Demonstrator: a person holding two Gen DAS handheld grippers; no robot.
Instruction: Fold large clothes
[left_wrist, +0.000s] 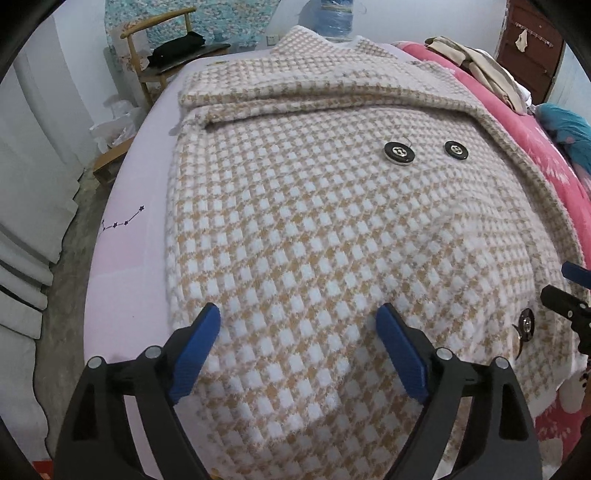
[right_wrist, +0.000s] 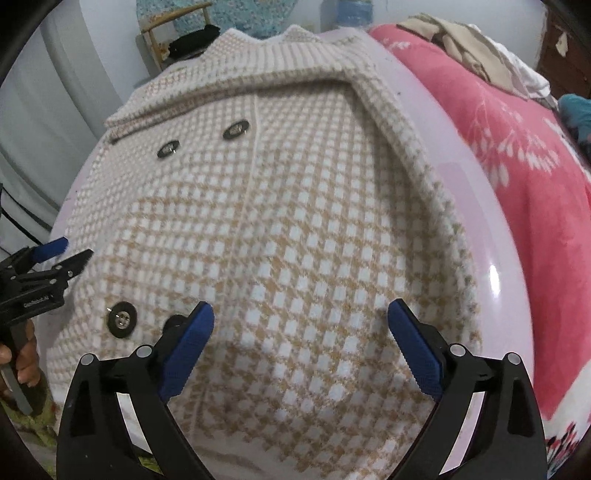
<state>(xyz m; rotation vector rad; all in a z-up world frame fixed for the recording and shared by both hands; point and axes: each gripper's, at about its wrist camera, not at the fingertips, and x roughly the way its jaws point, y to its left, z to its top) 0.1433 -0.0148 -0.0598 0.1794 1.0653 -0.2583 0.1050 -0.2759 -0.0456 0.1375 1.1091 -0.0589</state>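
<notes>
A thick woollen coat in a cream-and-tan houndstooth check (left_wrist: 295, 229) lies spread front-up across a bed covered with a pale pink sheet (left_wrist: 125, 266), its wide collar and lapels folded flat at the far end and one sleeve laid along the right side. Two glossy round black buttons (left_wrist: 398, 152) sit side by side on the chest, and another black button (right_wrist: 122, 319) shows nearer the hem. The left gripper (left_wrist: 297, 350), a black frame with ribbed blue pads, hangs above the lower part of the coat with its jaws spread wide and nothing between them but the cloth below. The right gripper (right_wrist: 301, 349), of the same make, is likewise wide open over the hem on the other side, clasping nothing. In the right wrist view a person's hand (right_wrist: 22, 363) holds the handle of the left gripper at the frame's left edge. Beside the coat lies a bright pink quilt with a white floral print (right_wrist: 517, 166), with beige and white clothes heaped (right_wrist: 469, 48) at its far end. A wooden chair carrying a dark bundle (left_wrist: 173, 55) stands against the wall beyond the bed.
</notes>
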